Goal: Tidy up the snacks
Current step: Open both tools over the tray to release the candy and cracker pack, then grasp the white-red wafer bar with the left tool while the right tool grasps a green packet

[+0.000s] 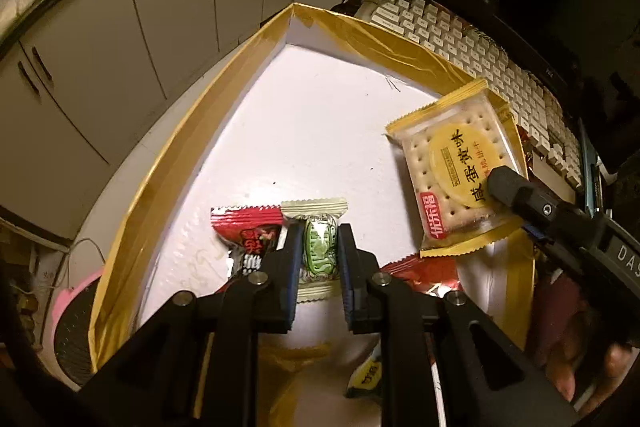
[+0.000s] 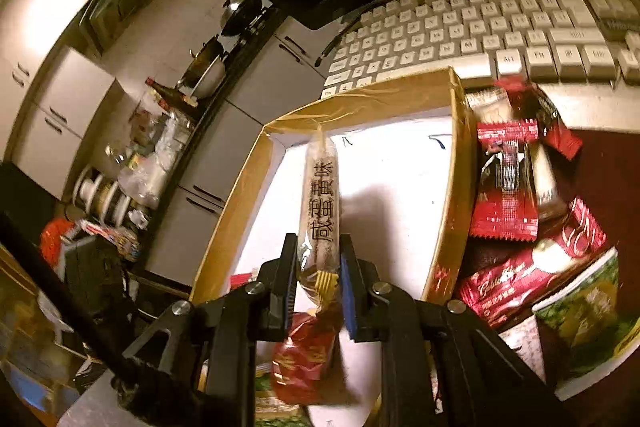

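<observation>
A shallow white box with a yellow taped rim [image 1: 180, 147] [image 2: 236, 203] holds a few snacks. My left gripper [image 1: 320, 231] is shut on a green-and-white wrapped candy [image 1: 320, 255], low over the box floor and right beside a red-and-black packet [image 1: 248, 235]. My right gripper [image 2: 319, 259] [image 1: 500, 183] is shut on the lower edge of a clear cracker packet with a yellow round label [image 1: 452, 171] [image 2: 320, 195]. It holds the packet tilted above the right side of the box. A red packet [image 1: 424, 271] [image 2: 304, 355] lies under it.
A pile of red and green snack packets [image 2: 508, 187] lies on the dark table just right of the box. A white keyboard [image 1: 460, 39] [image 2: 480, 35] sits behind the box under a dark monitor. Grey cabinets and a cluttered counter lie left. A hand [image 1: 580, 367] grips the right tool.
</observation>
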### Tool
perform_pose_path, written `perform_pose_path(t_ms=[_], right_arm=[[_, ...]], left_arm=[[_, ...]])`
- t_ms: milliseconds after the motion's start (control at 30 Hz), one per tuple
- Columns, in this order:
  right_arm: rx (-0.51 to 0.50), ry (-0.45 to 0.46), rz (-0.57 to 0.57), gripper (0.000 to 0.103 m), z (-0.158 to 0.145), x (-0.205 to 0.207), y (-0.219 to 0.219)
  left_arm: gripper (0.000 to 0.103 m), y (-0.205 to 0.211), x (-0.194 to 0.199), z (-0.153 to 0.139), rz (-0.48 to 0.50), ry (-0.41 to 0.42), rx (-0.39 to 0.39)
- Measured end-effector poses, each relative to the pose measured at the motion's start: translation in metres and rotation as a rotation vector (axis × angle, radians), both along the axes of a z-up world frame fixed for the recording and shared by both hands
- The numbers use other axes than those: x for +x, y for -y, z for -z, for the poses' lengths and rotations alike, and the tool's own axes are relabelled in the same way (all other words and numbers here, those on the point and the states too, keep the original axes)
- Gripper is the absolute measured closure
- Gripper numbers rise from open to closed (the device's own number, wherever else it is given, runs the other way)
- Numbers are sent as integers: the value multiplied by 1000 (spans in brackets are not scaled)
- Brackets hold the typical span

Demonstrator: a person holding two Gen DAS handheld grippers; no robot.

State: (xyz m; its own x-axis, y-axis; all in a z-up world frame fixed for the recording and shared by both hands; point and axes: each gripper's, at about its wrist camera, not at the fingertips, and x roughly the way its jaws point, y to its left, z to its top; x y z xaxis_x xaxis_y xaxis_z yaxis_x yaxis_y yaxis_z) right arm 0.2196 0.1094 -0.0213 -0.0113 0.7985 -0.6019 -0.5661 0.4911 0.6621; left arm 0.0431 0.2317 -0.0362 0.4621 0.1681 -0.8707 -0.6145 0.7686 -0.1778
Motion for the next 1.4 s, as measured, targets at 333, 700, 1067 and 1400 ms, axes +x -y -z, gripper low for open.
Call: perform_pose_path(t_ms=[333, 700, 1067, 1400], right_arm=[[52, 152, 56, 45, -49, -12, 72], [-117, 99, 196, 42, -18, 12, 143], [-279, 186, 91, 68, 2, 7, 106], [-62, 167, 304, 74, -9, -17, 184]], left_arm=[[46, 29, -19, -27, -12, 63, 145], [34, 102, -36, -60, 140, 240, 135], [34, 129, -38, -64, 209, 229, 158], [34, 162, -2, -67, 400, 168, 174]])
